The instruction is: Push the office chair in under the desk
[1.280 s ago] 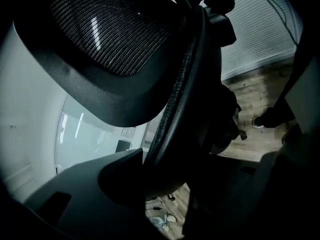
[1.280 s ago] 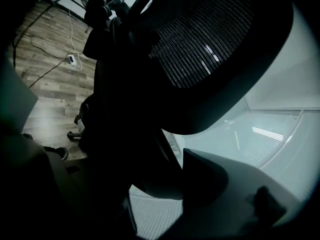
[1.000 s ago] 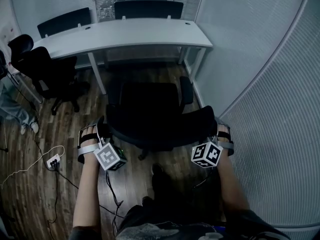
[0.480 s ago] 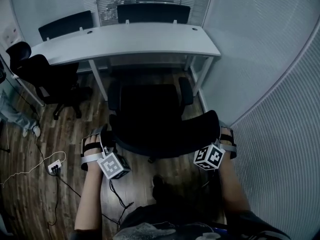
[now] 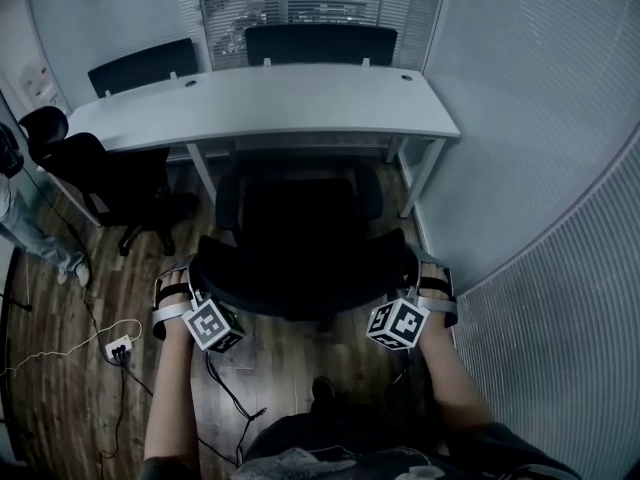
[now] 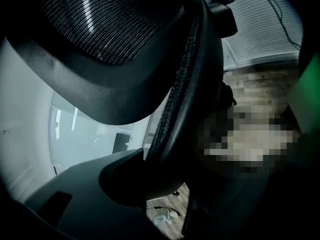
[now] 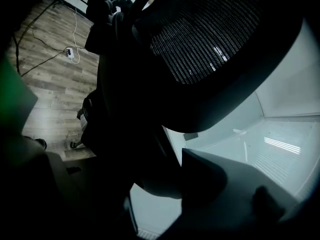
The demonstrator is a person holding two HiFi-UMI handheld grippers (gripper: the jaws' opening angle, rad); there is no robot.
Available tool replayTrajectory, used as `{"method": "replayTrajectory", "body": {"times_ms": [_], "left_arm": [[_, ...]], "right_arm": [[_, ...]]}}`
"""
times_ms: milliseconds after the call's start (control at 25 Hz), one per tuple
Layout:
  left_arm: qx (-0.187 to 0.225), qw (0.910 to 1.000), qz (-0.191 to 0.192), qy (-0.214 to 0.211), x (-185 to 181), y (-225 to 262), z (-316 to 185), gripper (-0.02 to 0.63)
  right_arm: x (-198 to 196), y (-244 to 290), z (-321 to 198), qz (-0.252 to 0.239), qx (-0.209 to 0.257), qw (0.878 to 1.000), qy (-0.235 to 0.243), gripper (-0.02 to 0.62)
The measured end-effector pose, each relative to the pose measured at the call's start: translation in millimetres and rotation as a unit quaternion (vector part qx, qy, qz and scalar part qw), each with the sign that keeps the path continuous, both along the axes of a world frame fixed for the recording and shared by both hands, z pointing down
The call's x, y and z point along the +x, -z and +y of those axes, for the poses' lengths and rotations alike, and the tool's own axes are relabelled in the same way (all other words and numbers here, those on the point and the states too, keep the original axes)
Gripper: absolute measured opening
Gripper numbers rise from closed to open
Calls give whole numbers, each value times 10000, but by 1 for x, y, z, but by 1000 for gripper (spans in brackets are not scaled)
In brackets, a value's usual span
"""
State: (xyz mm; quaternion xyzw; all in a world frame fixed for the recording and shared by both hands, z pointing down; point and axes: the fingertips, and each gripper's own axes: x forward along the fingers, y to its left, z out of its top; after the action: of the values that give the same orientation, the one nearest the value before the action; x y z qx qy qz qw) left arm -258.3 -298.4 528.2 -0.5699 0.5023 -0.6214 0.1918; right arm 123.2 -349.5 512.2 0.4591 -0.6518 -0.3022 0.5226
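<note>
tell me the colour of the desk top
White desk top, clearest in the head view.

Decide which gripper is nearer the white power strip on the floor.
Left. The left gripper grips the left edge of the chair back, the power strip on the floor outside it. The right gripper, jaws just closing on the chair back's right edge, is across the chair.

The worktop (image 5: 270, 103) is plain white. The chair (image 5: 300, 238) in front of it is black, and its back is black mesh with tiny holes. Two back chairs (image 5: 320, 43) behind the worktop are black. So is the side chair (image 5: 110, 173) left of the worktop. The floor (image 5: 60, 418) under it is dark brown wood in long planks. A white plug strip (image 5: 119, 348) lies to its left. The wall (image 5: 540, 168) right of the worktop is grey with thin stripes.
</note>
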Motion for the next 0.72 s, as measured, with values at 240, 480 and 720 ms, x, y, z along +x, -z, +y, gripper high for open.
{"method": "replayTrajectory", "body": {"times_ms": [240, 480, 720], "left_arm": [[1, 9999, -25, 129, -12, 1, -38, 222], [-14, 9999, 106, 39, -27, -2, -75, 216], [138, 9998, 124, -26, -47, 2, -108, 218]], "right_arm": [[-14, 0, -42, -69, 118, 9994, 313, 256], [-31, 0, -72, -99, 121, 9992, 370, 253], [-52, -2, -98, -110, 122, 9995, 285, 253]]}}
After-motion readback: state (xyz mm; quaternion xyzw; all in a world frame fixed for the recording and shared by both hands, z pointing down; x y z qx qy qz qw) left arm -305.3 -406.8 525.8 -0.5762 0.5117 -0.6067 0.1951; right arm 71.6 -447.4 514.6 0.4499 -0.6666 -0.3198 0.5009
